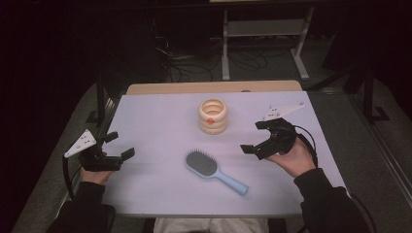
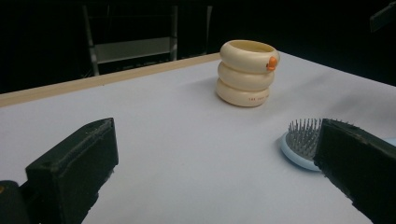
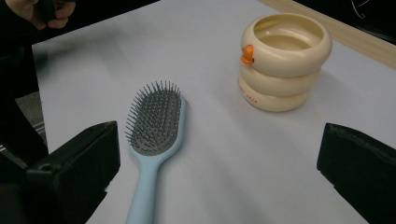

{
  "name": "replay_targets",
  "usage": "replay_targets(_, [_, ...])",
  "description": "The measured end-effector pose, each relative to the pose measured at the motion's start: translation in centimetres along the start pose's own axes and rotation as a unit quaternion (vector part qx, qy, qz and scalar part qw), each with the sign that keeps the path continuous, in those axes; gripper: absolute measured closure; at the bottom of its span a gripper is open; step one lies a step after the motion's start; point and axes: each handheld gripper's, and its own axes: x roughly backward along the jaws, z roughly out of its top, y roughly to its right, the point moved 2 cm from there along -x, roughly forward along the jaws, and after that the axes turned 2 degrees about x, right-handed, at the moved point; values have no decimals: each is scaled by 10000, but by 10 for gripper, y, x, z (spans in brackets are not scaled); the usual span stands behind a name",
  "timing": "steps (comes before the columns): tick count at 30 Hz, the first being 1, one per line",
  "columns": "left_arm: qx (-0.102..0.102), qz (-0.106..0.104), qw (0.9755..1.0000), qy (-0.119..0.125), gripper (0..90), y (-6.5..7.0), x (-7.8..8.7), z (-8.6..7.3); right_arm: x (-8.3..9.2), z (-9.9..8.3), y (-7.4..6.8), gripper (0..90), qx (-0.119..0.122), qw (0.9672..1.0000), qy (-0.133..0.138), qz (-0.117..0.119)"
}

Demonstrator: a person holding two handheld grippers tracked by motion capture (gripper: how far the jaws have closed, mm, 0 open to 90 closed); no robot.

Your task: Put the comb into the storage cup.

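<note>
Both my grippers, left (image 1: 115,145) and right (image 1: 255,137), gape wide, empty. Brush (image 1: 214,171) looks light, stiff plastic, maybe slick; I'd pinch the handle (image 3: 145,193), not bristles.

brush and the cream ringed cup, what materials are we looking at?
Hairbrush: light blue body looks like smooth moulded plastic with a soft sheen; grey pad with thin pins, likely rubber and plastic or metal, too fine to tell.
Ringed cup: cream, three stacked bulges, even satin surface with soft highlights, so probably plastic or silicone, though glazed ceramic is possible. Its small orange knob looks like plastic.
</note>
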Motion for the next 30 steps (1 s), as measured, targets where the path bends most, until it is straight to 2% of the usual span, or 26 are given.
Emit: replay_targets(30, [-1,-36,10000,18,0,0,0,0,-34,4,-11,0,81,9981,-466,390])
